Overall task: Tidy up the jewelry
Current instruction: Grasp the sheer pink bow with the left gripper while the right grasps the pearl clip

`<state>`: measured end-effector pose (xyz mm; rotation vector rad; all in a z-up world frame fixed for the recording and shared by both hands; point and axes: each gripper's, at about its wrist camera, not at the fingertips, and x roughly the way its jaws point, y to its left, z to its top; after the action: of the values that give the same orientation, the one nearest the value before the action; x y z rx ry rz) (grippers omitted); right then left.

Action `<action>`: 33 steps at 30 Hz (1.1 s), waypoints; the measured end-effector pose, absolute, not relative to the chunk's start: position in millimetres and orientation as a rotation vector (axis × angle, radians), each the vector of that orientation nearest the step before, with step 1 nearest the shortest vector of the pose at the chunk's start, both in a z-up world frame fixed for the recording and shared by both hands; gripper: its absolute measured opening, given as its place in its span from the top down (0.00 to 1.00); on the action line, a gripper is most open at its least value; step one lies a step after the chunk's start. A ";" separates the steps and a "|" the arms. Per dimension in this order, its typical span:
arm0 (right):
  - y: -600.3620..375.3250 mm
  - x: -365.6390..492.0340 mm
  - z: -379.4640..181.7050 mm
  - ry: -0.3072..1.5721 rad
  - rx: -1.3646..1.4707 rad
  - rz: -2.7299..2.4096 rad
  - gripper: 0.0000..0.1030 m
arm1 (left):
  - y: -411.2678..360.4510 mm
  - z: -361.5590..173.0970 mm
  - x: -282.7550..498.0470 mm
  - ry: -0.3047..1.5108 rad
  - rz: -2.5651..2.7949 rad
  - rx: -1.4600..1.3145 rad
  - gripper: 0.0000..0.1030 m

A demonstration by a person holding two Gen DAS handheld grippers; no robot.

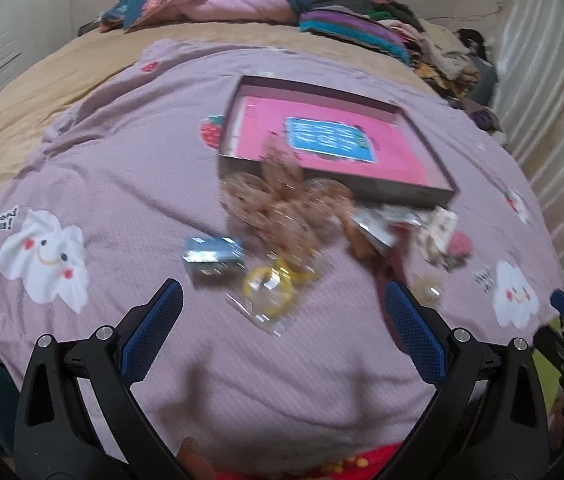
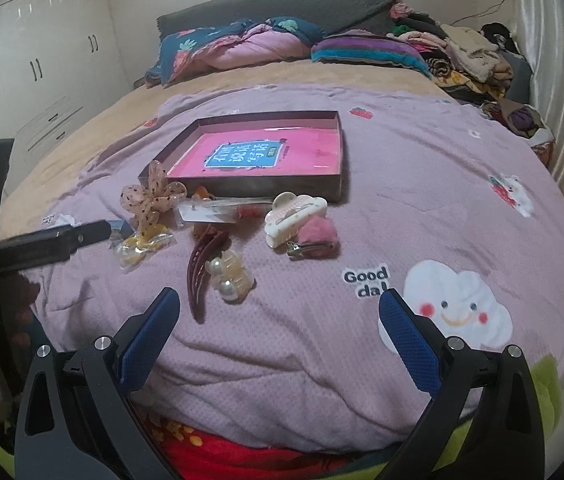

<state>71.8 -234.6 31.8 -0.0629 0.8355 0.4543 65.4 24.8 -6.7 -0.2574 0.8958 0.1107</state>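
Bed, pink blanket (image 2: pixel 321 240). Tray (image 2: pixel 337 148), pink-lined, at centre. Before its near wall: bow (image 2: pixel 154 198), white clip (image 2: pixel 293 214), pompom clip (image 2: pixel 315 236), maroon clip (image 2: pixel 202 268), pearl clip (image 2: pixel 230 276). Left hand-held gripper (image 1: pixel 282 308) and right hand-held gripper (image 2: pixel 280 312): jaws wide, empty.

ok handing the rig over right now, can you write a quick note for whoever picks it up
Left hand-held gripper: open, holding nothing, hovering over the yellow piece in its clear bag.
Right hand-held gripper: open, holding nothing, low over the blanket near the pearl clip.
Box: open on the blanket, only a pink card inside.
In front of the box, all loose: dotted bow, dark red claw clip, white claw clip, pink pom-pom clip, a carded piece.
Done: nothing in the box yet.
Left: move every piece into the box.
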 end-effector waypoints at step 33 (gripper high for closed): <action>-159.0 145.8 -51.8 1.036 -0.160 0.750 0.60 | 48.4 -49.5 155.4 0.981 0.026 -0.182 0.67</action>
<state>145.8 -159.0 -51.8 -0.1603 1.0356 0.7497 155.4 48.4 -49.5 -0.1820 0.9809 0.0260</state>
